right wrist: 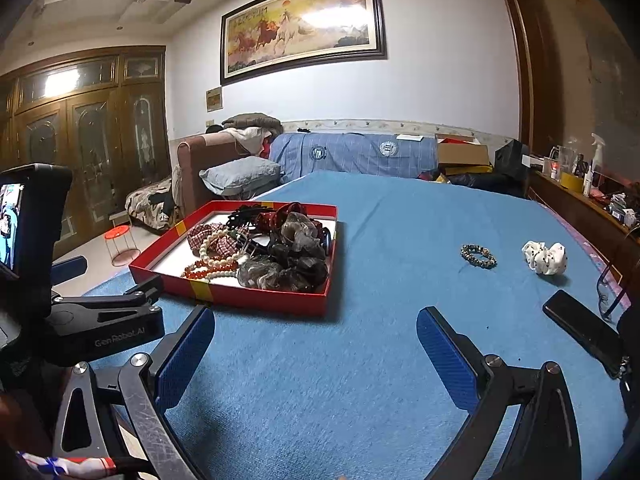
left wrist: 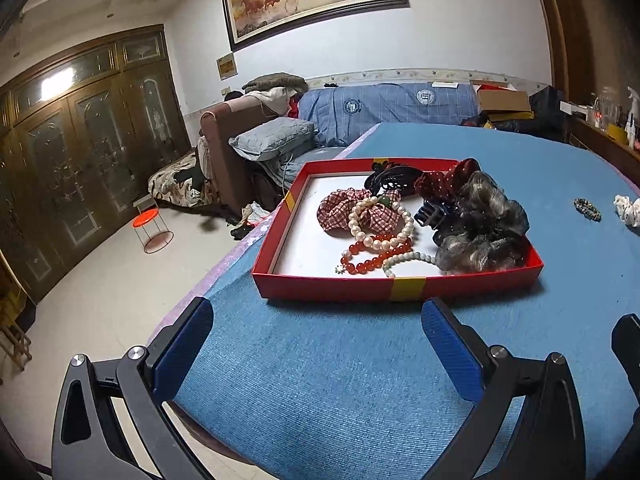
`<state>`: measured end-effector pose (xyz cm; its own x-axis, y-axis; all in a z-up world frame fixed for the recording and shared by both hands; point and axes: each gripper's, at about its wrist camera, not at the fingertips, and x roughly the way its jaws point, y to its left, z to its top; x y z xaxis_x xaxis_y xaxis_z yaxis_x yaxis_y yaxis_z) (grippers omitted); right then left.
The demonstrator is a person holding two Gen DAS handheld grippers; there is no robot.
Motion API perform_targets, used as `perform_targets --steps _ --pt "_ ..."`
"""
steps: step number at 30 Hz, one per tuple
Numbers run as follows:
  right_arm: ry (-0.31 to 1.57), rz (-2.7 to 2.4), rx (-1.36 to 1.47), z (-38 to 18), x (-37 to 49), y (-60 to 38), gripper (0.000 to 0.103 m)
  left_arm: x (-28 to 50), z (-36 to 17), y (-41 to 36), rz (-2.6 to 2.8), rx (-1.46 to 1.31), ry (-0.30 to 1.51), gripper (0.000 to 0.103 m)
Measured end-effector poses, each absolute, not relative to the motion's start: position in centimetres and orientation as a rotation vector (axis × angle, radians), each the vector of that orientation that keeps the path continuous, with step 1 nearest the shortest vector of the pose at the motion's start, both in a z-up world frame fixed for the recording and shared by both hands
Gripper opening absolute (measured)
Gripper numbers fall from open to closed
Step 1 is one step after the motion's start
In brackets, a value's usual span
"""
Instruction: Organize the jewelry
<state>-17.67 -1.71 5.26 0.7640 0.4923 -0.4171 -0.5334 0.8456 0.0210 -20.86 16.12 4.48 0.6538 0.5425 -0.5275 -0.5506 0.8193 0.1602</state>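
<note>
A red box point(left wrist: 340, 286) with a white floor sits on the blue table. It holds a pearl bracelet point(left wrist: 380, 222), a red bead bracelet point(left wrist: 376, 258), a checked scrunchie point(left wrist: 340, 210), dark hair clips and grey scrunchies point(left wrist: 484, 220). The box also shows in the right wrist view point(right wrist: 256, 300). A dark beaded bracelet point(right wrist: 478, 256) and a white spotted scrunchie point(right wrist: 546, 258) lie loose on the cloth to the right. My left gripper point(left wrist: 318, 344) is open and empty just in front of the box. My right gripper point(right wrist: 316, 344) is open and empty, short of the loose items.
A black phone point(right wrist: 584, 332) and glasses point(right wrist: 608, 292) lie at the table's right edge. The left gripper's body point(right wrist: 108, 312) sits left of my right gripper. A sideboard with bottles point(right wrist: 592, 184) runs along the right. A sofa and the floor lie beyond the far and left edges.
</note>
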Motion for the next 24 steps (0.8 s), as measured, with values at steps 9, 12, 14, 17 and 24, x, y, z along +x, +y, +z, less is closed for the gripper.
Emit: perform_targets --steps 9,12,14,17,24 --pt "0.434 0.564 -0.122 5.04 -17.90 -1.06 0.103 -20.89 4.08 16.07 0.602 -0.016 0.608 0.103" --pt "0.438 0.563 -0.120 4.96 -17.88 -1.00 0.103 -20.98 4.01 16.24 0.604 -0.020 0.608 0.103" --pt "0.442 0.564 -0.122 4.88 -17.89 -0.90 0.103 -20.94 3.98 16.35 0.604 -0.025 0.613 0.103" --pt "0.446 0.565 -0.128 4.78 -17.93 -0.77 0.103 -20.88 3.93 16.44 0.600 -0.027 0.620 0.103" --pt "0.453 0.565 -0.126 4.72 -17.86 -0.78 0.103 -20.89 3.88 16.51 0.589 -0.036 0.620 0.103"
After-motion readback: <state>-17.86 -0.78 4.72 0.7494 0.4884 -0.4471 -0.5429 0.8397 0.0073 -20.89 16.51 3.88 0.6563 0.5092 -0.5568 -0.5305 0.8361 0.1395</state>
